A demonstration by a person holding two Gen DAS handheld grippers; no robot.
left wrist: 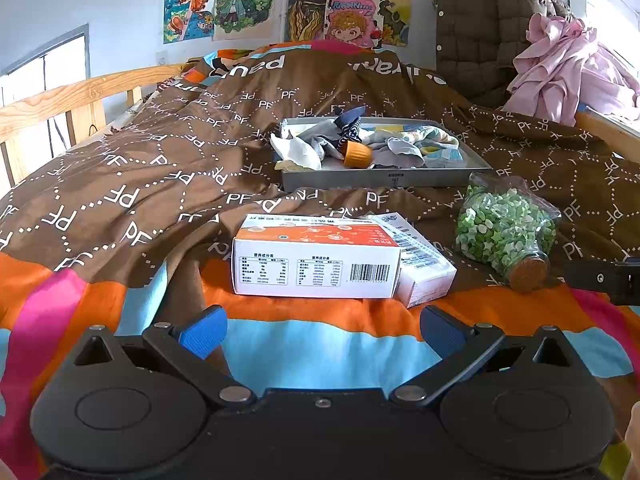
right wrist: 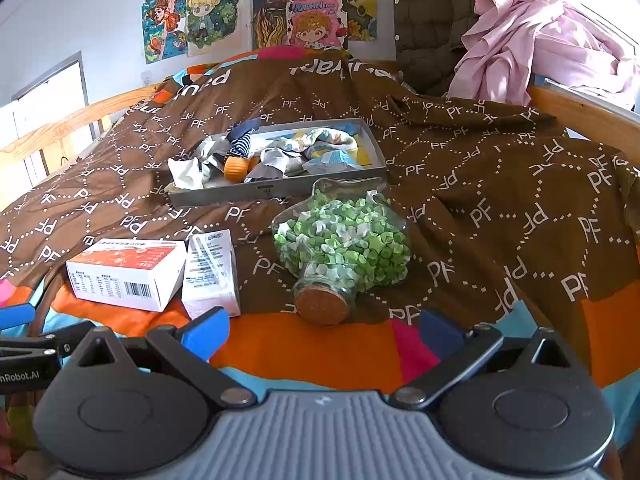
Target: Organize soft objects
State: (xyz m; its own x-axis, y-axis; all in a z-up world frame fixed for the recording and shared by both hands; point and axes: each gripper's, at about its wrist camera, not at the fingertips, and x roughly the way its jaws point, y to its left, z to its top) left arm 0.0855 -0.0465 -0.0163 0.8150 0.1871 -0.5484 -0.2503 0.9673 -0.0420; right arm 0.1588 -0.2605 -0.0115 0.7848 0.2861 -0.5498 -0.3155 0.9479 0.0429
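Observation:
A grey tray (left wrist: 384, 179) (right wrist: 276, 192) rests on the bed and holds several crumpled socks (left wrist: 396, 145) (right wrist: 304, 150), among them a navy striped one (left wrist: 352, 124) (right wrist: 240, 142), plus an orange ribbed cup (left wrist: 357, 155) (right wrist: 236, 168). My left gripper (left wrist: 322, 330) hovers open over the quilt's near edge, just short of the boxes, with nothing between its blue pads. My right gripper (right wrist: 324, 330) is open too, empty, close in front of the corked bottle.
A white-and-orange box (left wrist: 316, 256) (right wrist: 128, 274) and a smaller white carton (left wrist: 416, 260) (right wrist: 212, 272) lie near me. A corked glass bottle of green paper stars (left wrist: 506, 232) (right wrist: 344, 244) lies on its side. Wooden bed rail (left wrist: 60, 100) left; pink cloth (left wrist: 560, 64) and brown jacket (left wrist: 480, 28) at right.

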